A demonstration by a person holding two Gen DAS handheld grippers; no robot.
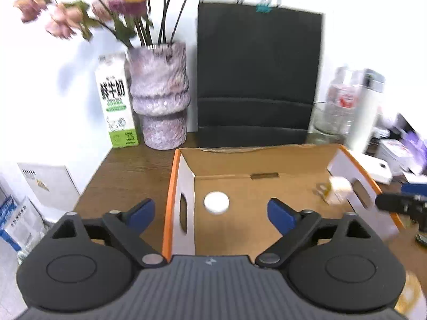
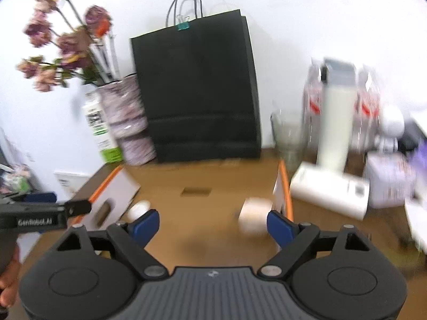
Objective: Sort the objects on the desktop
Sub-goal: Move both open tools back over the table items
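An open cardboard box (image 1: 184, 184) with orange rims sits on the wooden desk. Inside lie a white round lid (image 1: 216, 202) at the left and a pale blurred block (image 1: 338, 189) at the right. My left gripper (image 1: 212, 214) is open and empty, hovering over the box's near left corner. My right gripper (image 2: 213, 225) is open and empty above the box (image 2: 285, 184); the pale block (image 2: 254, 217) is just left of its right fingertip (image 2: 279, 225), the white lid (image 2: 138, 209) by its left fingertip.
A milk carton (image 1: 116, 104), a flower vase (image 1: 160, 96) and a black paper bag (image 1: 256, 77) stand at the back. A glass beaker (image 1: 327, 120), bottles, a white roll (image 2: 329, 190) and boxes crowd the right. The desk's left edge (image 1: 88, 184) drops off.
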